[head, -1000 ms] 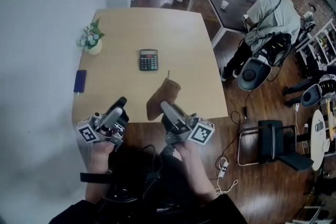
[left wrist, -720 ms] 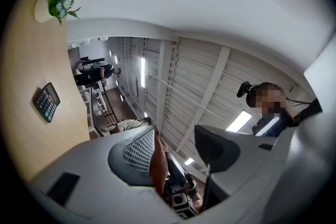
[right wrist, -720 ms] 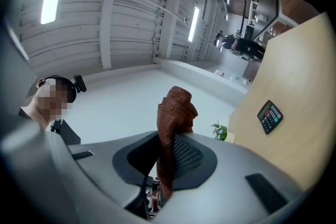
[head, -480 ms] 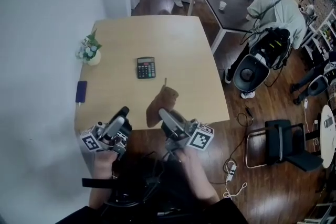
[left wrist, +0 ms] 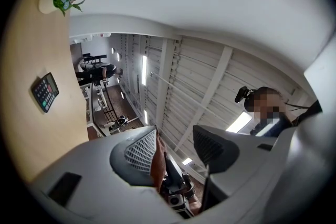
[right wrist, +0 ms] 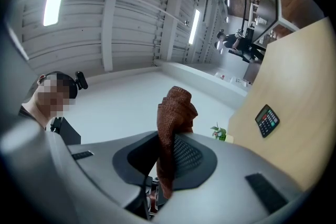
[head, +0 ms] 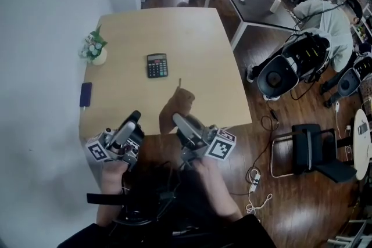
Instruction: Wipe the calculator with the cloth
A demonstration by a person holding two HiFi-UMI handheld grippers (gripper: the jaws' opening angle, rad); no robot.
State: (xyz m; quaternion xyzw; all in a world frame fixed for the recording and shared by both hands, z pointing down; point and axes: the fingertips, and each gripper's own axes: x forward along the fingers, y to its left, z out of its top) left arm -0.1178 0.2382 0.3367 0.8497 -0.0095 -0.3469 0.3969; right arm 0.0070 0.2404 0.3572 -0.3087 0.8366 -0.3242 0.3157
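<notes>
Since cloth [head: 179, 103] is pinched in right gripper [head: 176, 119], calculator [head: 157, 65] well ahead must be reached first, then cloth dragged flat across it. Left gripper [head: 133, 118] spread, empty.

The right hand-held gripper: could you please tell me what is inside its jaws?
A brown cloth is clamped inside the right hand-held gripper, and its bunched top sticks out beyond it. The part of the cloth pinched deeper between the jaws is covered and cannot be seen.

Tally at the table [head: 197, 49]: four kinds, one each.
One calculator [head: 157, 65] near centre; one potted plant [head: 94, 48] at 10 o'clock; one dark slab [head: 85, 94] at 8; one cloth [head: 176, 107] at 6.
</notes>
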